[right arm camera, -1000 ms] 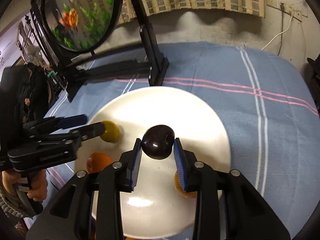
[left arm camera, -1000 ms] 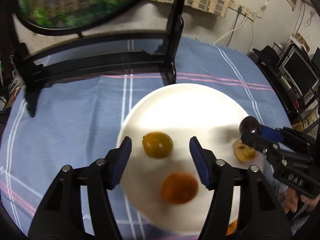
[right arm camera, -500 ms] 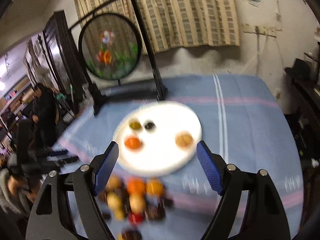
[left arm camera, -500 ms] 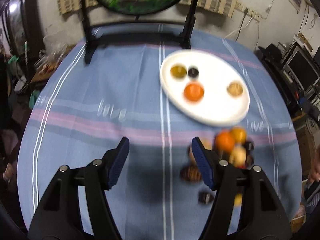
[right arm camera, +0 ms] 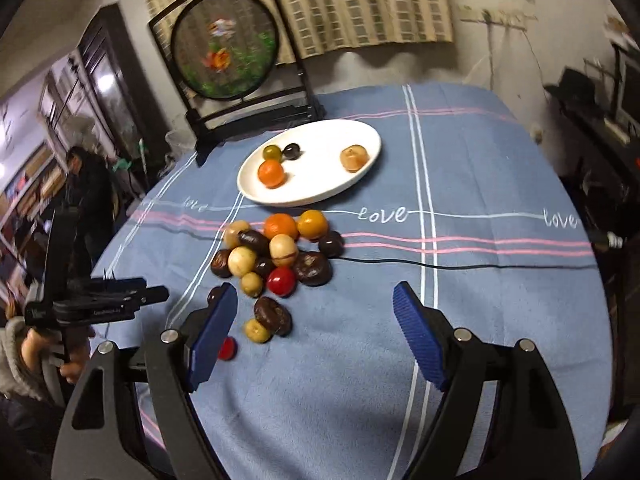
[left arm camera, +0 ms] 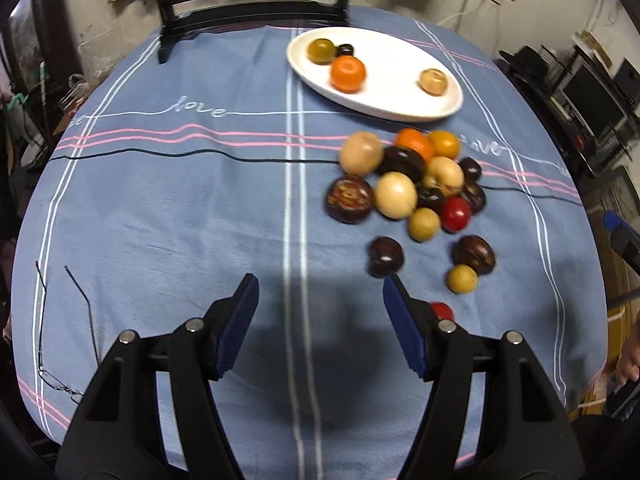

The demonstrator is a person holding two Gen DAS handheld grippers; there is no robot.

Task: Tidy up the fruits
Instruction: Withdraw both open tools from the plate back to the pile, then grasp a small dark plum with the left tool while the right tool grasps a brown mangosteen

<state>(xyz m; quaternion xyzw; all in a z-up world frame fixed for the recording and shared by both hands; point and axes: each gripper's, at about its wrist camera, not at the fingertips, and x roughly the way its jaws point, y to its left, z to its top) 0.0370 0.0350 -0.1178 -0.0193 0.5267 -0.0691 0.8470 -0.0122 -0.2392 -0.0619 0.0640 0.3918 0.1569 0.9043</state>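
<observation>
both grippers are hanging empty above the blue tablecloth (right arm camera: 480, 184), short of the fruit pile (right arm camera: 276, 256), so the step in hand is the reach for the next fruit. the left gripper (left arm camera: 318, 312) is standing half open with nothing between its pads; the right gripper (right arm camera: 314, 320) is spread wider, likewise empty. the white plate (right arm camera: 360, 176) is already carrying an orange (right arm camera: 271, 173), a greenish fruit, a dark one and a tan one. next, one gripper is probably needing to drop over a loose outlying fruit, like the dark plum (left arm camera: 385, 256). a small red fruit (left arm camera: 442, 311) is sitting half hidden behind the left gripper's finger, and the blurred dark fruits are hard to name.
</observation>
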